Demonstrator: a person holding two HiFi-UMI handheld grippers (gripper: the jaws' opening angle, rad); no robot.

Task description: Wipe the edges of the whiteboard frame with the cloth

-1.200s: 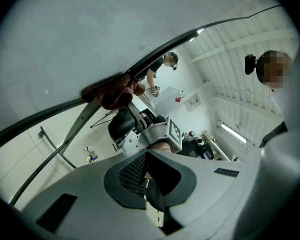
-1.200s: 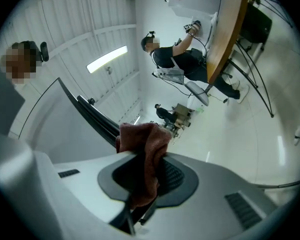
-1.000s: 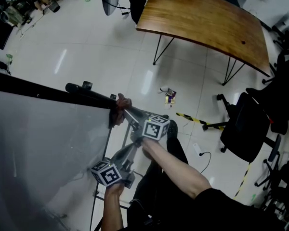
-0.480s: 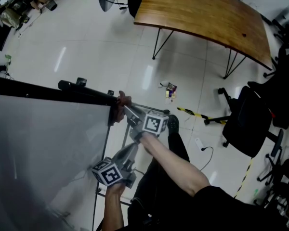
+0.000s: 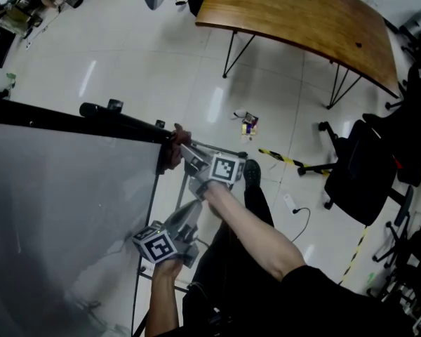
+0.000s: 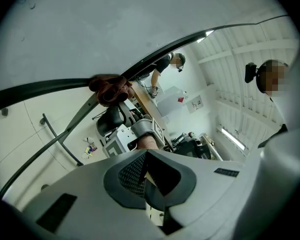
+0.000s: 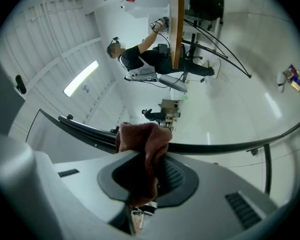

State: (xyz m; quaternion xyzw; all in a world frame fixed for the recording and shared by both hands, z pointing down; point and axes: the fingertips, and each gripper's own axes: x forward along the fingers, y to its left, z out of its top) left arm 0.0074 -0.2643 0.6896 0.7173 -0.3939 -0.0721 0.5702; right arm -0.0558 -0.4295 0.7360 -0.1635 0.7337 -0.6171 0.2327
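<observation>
Head view: cloth (image 5: pixel 173 150) sits bunched on the top right corner of the whiteboard frame (image 5: pixel 119 126), same spot as a second ago. Small shift in picture looks like head camera, not wipe travel.
Right gripper (image 5: pixel 182 151): clamped on the cloth, pressing it to that corner.
Left gripper (image 5: pixel 191 211): lower, just beside the frame's right edge, barely moved, no contact seen.
Left gripper view: jaws closed together, nothing between them. Cloth shows ahead on the dark frame bar.
Right gripper view: jaws shut tight on a fold of the cloth, which touches the frame bar just beyond the tips.
Task read: wipe dwelling at the corner, right edge probably next.
</observation>
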